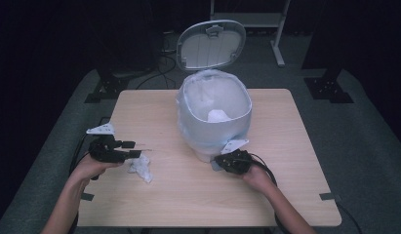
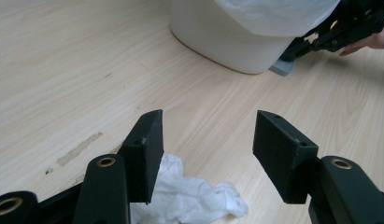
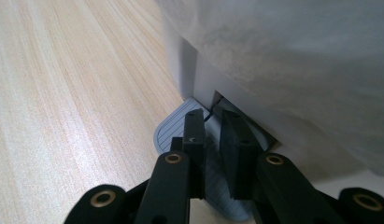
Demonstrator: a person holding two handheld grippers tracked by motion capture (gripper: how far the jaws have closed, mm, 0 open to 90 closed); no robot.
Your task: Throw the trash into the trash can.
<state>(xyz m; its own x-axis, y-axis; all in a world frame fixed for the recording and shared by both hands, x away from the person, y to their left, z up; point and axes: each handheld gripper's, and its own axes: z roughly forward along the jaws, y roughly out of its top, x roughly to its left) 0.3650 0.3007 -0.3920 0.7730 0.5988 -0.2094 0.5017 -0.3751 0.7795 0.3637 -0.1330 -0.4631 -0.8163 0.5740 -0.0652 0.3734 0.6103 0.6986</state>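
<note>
My left gripper point(image 2: 206, 144) hangs low over the table point(image 1: 286, 146) near its left edge, its jaws standing about half open with nothing between the pads. The tissue point(image 2: 189, 198), a crumpled white wad, lies flat on the wood just below and a little to the side of those jaws; in the left gripper view one pad overlaps its edge, but I cannot tell whether it touches. In the high view the tissue point(image 1: 141, 167) sits just right of my left gripper point(image 1: 132, 148), well apart from the bin point(image 1: 213, 119). The bin stands mid-table, lined with a pale bag point(image 1: 190, 129) that drapes over its rim, its lid point(image 1: 211, 45) tipped up and back, and a bit of white paper point(image 1: 218, 116) lying inside. My right gripper point(image 3: 213, 133) is down at the front foot of the bin, jaws drawn nearly together, tips resting over the grey ribbed pedal point(image 3: 168, 133); they grasp nothing that I can see. In the high view my right gripper point(image 1: 222, 161) sits tight against the bin's base.
</note>
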